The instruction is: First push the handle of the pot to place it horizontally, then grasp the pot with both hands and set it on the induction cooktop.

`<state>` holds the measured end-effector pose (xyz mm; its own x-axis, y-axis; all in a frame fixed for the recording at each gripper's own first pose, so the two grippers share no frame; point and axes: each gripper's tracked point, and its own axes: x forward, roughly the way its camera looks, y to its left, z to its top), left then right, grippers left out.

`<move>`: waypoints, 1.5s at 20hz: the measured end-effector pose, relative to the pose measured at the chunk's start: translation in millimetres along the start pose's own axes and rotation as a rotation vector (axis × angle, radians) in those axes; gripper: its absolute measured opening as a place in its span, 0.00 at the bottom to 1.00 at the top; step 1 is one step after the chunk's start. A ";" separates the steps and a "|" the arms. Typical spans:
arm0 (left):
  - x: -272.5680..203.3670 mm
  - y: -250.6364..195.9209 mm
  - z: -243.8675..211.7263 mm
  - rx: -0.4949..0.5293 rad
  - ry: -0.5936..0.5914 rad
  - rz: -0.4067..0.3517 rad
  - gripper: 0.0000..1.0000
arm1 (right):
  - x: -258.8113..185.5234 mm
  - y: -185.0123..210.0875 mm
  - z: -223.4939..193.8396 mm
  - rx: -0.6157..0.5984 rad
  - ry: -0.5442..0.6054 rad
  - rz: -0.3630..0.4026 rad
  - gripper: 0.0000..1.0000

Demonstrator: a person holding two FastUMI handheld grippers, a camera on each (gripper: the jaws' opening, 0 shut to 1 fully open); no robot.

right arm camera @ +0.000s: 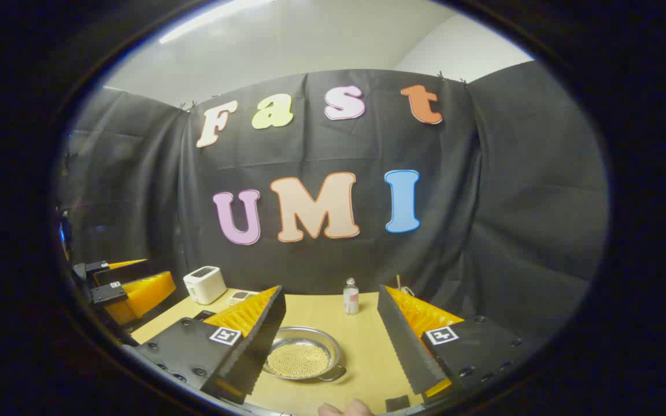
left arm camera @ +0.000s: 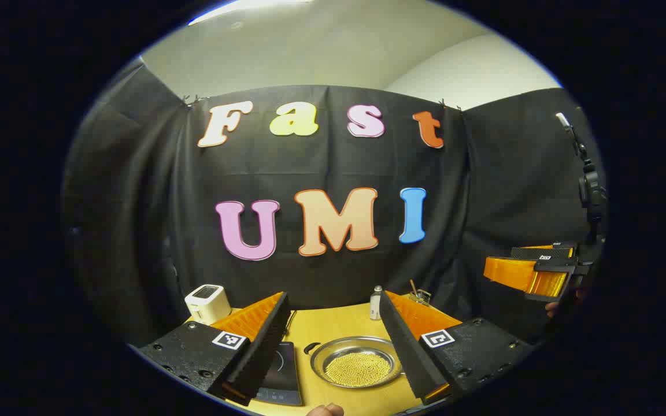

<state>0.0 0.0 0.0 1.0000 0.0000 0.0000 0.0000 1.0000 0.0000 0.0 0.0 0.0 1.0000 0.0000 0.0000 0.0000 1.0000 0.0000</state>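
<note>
- Steel pot — shallow, with small golden beads lying in it — sits on the wooden worktop toward its near edge, just beside the dark induction cooktop and not on it.
- In the left gripper view a small dark handle shows at the pot's rim on the cooktop side; in the right gripper view a metal loop sits at the rim's near side. Whether the handle already lies horizontal I cannot tell.
- Left gripper hovers above the pot with its jaws spread wide, touching nothing.
- Right gripper is likewise spread and held in the air, pinching nothing; the pot lies below and between its fingers in its own view.
- Judgement: the task looks to be at its start — the push on the handle, the two-handed grasp and the setting down on the cooktop all appear left to do.
- Far off, a white toaster stands near the worktop's back left corner and a small bottle stands by the back edge, well apart from the pot.
</note>
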 end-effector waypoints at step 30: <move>28.2 -122.5 10.2 -0.018 0.034 0.016 0.95 | -4.5 -125.3 2.0 0.039 -0.011 0.029 0.99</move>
<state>28.2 -122.5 10.2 0.9993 0.0162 -0.0341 -0.0168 0.9997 -0.0175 -4.5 -125.3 2.0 0.9995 0.0289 0.0116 -0.0293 0.9988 0.0388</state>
